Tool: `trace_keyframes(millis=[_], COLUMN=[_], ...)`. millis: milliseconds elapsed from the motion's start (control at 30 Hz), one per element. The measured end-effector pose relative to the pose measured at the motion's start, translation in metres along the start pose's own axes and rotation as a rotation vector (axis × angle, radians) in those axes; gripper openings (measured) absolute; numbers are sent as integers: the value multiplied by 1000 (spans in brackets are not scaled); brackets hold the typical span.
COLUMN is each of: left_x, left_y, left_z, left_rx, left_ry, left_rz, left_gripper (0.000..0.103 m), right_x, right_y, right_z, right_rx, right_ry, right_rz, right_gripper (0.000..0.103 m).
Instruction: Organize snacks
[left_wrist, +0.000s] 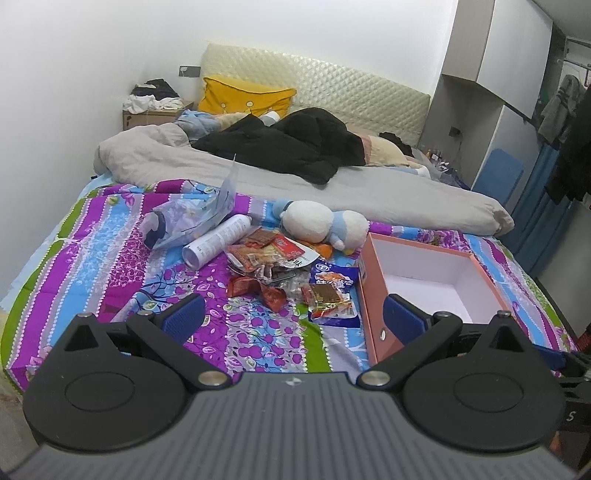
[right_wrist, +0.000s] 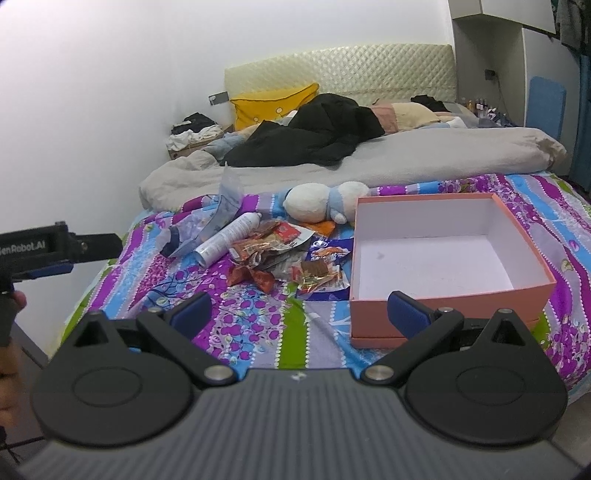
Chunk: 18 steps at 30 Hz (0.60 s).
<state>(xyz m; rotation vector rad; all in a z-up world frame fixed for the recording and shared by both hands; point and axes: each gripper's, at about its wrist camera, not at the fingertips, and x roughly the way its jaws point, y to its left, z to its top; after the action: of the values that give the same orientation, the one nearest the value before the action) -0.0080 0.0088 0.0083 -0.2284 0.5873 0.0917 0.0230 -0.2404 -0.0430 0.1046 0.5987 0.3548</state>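
Crinkly foil and plastic: the snack packets (left_wrist: 280, 269) lie in a loose heap on the bedspread (left_wrist: 110, 258) mid-bed, just left of the salmon-pink box (left_wrist: 373, 325), which sits open with a bare white inside; in the right wrist view the heap (right_wrist: 284, 262) is at 11 o'clock from the gripper and the box (right_wrist: 443, 306) at 1 o'clock. Packets look light, thin, floppy and slick, likely to slide or fold under a pinch, contents maybe brittle, so a gentle grip seems wise. Best hold, I judge: a sealed edge or corner sticking up, e.g. the orange-and-green packet (left_wrist: 328, 297) on top of the blue bag (left_wrist: 334, 275) at the near side of the heap, nearest the box. The soft bed gives under pressure, so scooping flat ones looks awkward. A white spray can (left_wrist: 218, 240) lies on its side touching the heap at its far left, rigid and round, could roll; a clear plastic bag (left_wrist: 184, 221) and a plush toy (left_wrist: 317, 221) sit behind, not snacks as far as I can tell. Left gripper (left_wrist: 295, 321) is spread wide, holding nothing, hovering over the near bedspread. Right gripper (right_wrist: 299, 314) is also spread wide and empty, its right finger in front of the box's near wall. Nothing is in the box yet.
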Motion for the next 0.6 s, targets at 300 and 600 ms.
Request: trace_keyframes(millis=[300, 600], left_x=[5, 16], left_y=[1, 6], left_z=[-1, -7], left_rx=[-1, -14], left_ry=[18, 43], left_rz=[-7, -1], left_gripper=[103, 103], right_x=[2, 0], right_y=[3, 3], right_z=[-1, -7], right_rx=[0, 10], right_ry=[3, -18], right_rz=[-10, -5], right_gripper=[103, 103])
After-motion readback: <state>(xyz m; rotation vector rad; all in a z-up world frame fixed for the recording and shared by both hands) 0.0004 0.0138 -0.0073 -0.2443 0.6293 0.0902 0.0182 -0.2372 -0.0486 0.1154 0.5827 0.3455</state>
